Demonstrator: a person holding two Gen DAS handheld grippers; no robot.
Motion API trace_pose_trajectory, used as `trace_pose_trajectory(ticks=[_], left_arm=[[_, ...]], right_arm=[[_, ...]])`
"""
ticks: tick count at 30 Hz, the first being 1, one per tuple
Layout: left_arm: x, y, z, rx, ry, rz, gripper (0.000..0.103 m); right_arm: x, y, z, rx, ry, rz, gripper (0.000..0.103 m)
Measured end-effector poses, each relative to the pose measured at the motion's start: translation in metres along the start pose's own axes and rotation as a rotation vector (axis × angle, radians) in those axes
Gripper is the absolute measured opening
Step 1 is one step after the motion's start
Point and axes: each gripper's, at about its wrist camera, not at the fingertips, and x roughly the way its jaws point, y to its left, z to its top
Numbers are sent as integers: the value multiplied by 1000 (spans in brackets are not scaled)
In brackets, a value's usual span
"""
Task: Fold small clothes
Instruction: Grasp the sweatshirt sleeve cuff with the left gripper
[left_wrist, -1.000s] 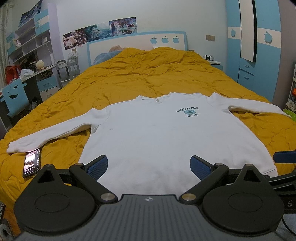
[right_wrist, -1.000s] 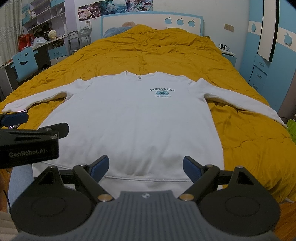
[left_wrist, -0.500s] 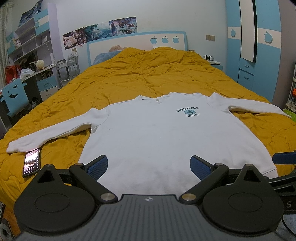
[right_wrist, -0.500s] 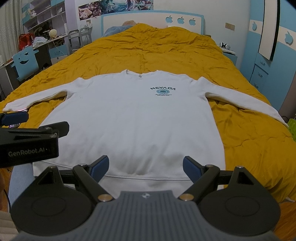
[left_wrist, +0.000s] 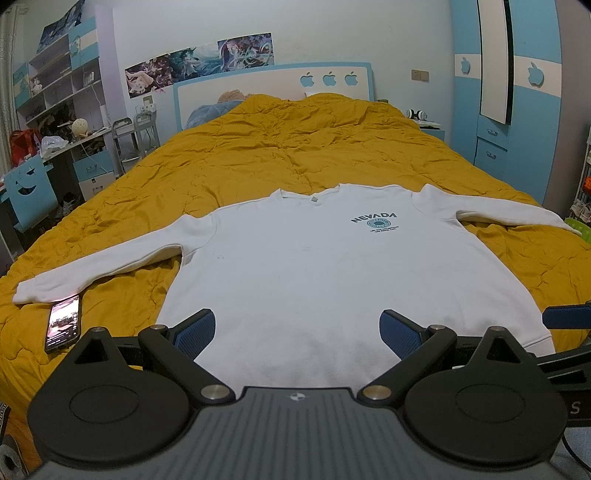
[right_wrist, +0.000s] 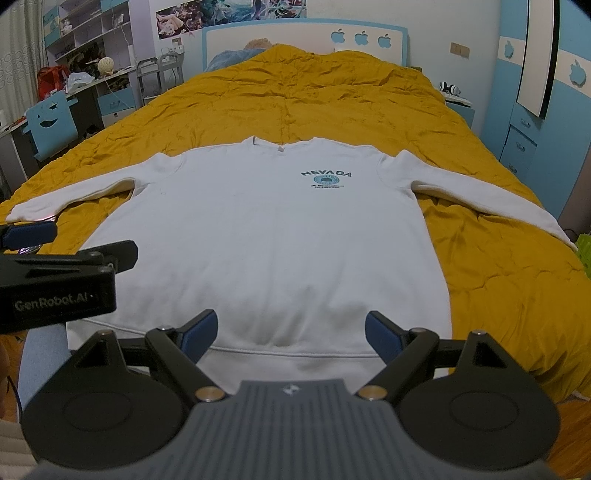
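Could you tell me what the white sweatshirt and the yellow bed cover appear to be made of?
The white sweatshirt looks like thick matte cotton-type knit, with a ribbed hem and soft folds. The yellow bed cover looks like thin quilted woven fabric: stitched lines, fine crinkles, faint sheen.

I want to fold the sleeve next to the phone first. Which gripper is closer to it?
Left. The left gripper is open nearest the white sweatshirt's phone-side long sleeve; the right gripper sits toward the other sleeve.

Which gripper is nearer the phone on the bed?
Left. The left gripper hovers at the sweatshirt hem beside the phone; the right gripper is further right.
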Motion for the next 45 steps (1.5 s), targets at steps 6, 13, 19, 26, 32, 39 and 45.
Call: trace_pose_trajectory(ticks=[6,13,19,26,32,39,45], left_arm=[[10,0,0,5,12,-43,103],[28,24,7,-75,11,-129,103],[45,58,20,-160,-26,-129,103],[79,120,45,-342,-28,-153,103],[114,191,59,-478,-40,-18,103],[136,298,52,-681,-70,243,103],[145,372,29,-811,-19,429,103]], right_arm=[[6,-1,3,3,17,4,83],[18,-7,10,21,-4,7,83],[26,-21,23,33,-128,24,83],[43,-44,56,32,-253,-10,83],[67,-55,80,-4,-304,-37,83],[120,-70,104,-17,-298,-57,83],[162,-77,123,33,-224,-64,83]])
